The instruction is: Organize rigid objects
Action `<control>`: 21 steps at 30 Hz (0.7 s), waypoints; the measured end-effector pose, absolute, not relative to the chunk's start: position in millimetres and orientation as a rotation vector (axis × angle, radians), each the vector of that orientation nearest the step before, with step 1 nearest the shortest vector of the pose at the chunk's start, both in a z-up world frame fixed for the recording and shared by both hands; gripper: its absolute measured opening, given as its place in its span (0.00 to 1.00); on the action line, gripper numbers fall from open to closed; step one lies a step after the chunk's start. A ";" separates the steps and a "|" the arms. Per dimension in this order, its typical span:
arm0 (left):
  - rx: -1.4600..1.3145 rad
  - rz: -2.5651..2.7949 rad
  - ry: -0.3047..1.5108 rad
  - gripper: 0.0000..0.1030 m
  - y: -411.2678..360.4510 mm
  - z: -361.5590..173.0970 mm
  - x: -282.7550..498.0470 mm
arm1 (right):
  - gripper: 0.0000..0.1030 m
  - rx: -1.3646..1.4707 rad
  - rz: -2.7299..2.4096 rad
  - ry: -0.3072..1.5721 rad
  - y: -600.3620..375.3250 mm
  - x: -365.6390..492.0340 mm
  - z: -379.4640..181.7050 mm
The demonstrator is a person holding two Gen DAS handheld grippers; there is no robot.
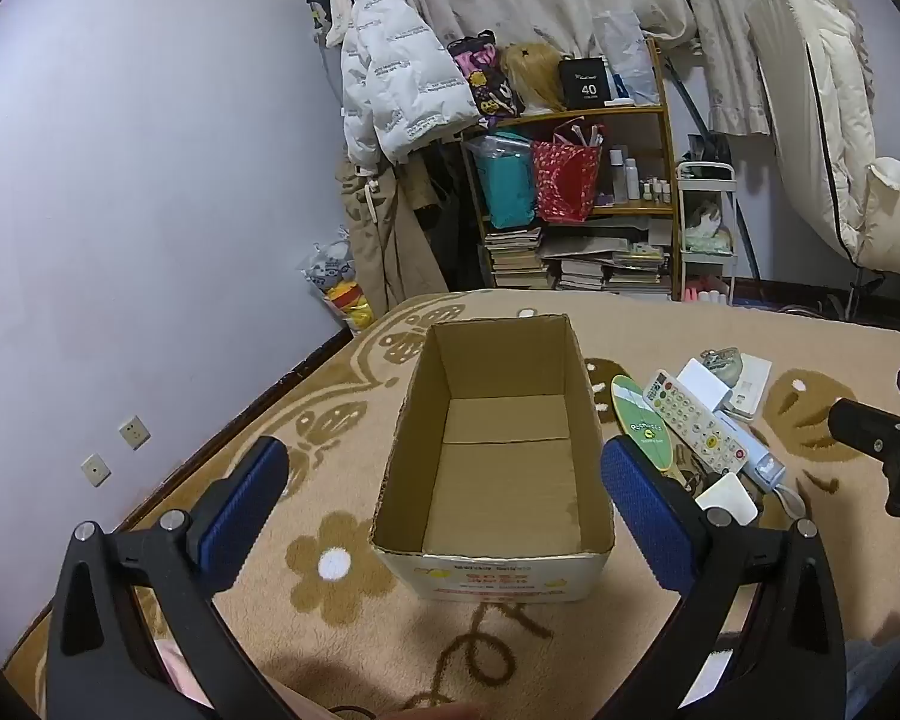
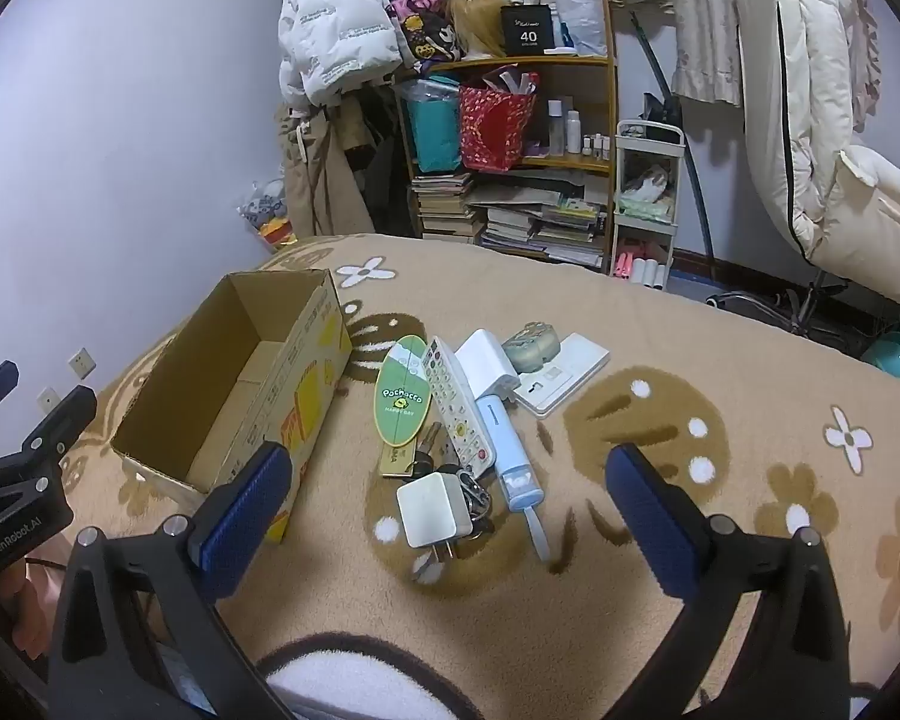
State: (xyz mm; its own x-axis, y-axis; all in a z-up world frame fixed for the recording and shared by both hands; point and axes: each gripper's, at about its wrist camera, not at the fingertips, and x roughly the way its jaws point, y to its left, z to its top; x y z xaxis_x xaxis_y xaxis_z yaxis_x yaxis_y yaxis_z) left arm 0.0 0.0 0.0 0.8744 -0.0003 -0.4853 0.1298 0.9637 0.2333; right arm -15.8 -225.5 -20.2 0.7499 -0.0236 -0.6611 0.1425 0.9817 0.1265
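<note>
An empty cardboard box (image 1: 498, 558) (image 2: 306, 372) stands open-topped on the tan flowered blanket. Right of it lies a pile of small items: a green oval Pochacco card (image 2: 403, 396), a white remote (image 2: 456, 402) (image 1: 693, 417), a white plug adapter (image 2: 432, 510), keys (image 2: 474, 492), a pale blue slim device (image 2: 513, 456), a white power bank (image 2: 486, 363), a small grey-green case (image 2: 531, 345) and a flat white box (image 2: 567, 375). My left gripper (image 1: 444, 483) is open, hovering in front of the box. My right gripper (image 2: 450, 495) is open above the adapter, touching nothing.
The blanket (image 2: 720, 360) covers a bed beside a pale wall (image 1: 150, 210) with sockets. Beyond the bed stand a cluttered wooden shelf (image 2: 570, 120) with books, a white trolley (image 2: 648, 198) and hanging coats. The right gripper's body (image 1: 882, 438) shows at the left wrist view's right edge.
</note>
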 end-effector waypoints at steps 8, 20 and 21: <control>0.234 -0.109 0.524 1.00 5.2 2.9 0.5 | 1.00 0.167 -0.094 0.719 -225.1 -15.9 -20.6; 0.248 -0.103 0.523 1.00 0.3 -1.3 1.1 | 1.00 0.169 -0.094 0.719 -225.3 -15.8 -20.7; 0.249 -0.103 0.523 1.00 0.3 -1.5 1.2 | 1.00 0.169 -0.094 0.718 -225.4 -15.7 -20.7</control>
State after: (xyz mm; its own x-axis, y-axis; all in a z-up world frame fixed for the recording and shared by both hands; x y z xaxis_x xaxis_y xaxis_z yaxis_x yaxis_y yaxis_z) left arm 1.2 0.3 -1.5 0.8622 -0.0342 -0.5054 0.1607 0.9646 0.2089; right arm -15.7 -225.4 -20.7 0.7494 -0.0272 -0.6615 0.1431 0.9822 0.1218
